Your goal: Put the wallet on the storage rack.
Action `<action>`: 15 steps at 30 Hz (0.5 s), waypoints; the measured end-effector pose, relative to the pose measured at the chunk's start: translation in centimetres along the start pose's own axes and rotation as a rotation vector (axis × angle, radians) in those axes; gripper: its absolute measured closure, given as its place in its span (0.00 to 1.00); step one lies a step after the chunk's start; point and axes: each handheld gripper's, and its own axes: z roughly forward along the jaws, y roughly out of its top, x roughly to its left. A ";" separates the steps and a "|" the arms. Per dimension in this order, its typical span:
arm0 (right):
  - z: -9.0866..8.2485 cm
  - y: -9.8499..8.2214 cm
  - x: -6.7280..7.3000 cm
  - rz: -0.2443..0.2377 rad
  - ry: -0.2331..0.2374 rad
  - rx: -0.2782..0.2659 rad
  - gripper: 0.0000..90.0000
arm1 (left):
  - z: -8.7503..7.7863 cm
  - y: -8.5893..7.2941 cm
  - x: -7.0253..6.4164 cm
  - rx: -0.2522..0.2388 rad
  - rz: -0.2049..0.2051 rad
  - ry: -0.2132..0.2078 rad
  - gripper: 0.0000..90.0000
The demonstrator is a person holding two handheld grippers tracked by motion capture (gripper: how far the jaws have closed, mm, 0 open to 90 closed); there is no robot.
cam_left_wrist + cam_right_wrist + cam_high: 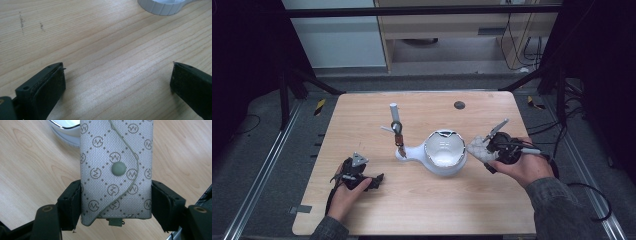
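Wooden table [422,200] seen from above, with a person's forearms entering from six o'clock. Near the centre sits a white bowl-shaped holder [444,152] with a ribbed outer wall and a shiny inner rim; a flat white arm runs from it toward nine o'clock, and a thin upright post [395,125] with a dark ring stands on that arm. At three o'clock from the holder, the right gripper [489,150] clamps a grey fabric key pouch [116,170] by its two long sides. The pouch has a diamond monogram pattern, a curved flap and a round snap button, and its far end nearly reaches the holder's rim. At about eight o'clock, the left gripper [374,181] rests low over bare wood, jaws spread wide with nothing between them. A small dark disc [459,105] lies near the table's far edge, at twelve o'clock.
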 end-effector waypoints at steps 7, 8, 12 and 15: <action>-0.7 1.9 0.2 -0.050 -0.005 -0.003 0.35 | 0.0 0.0 0.1 0.002 0.003 0.000 0.00; -0.9 2.4 0.5 -0.064 -0.009 0.000 0.35 | 0.0 0.0 0.1 0.000 0.000 -0.003 0.00; -1.2 3.4 1.4 -0.091 -0.024 -0.012 0.35 | 0.0 0.0 0.2 0.000 0.008 -0.009 0.00; -1.3 4.0 2.2 -0.120 -0.025 -0.012 0.35 | 0.0 0.0 0.2 0.000 0.007 -0.009 0.00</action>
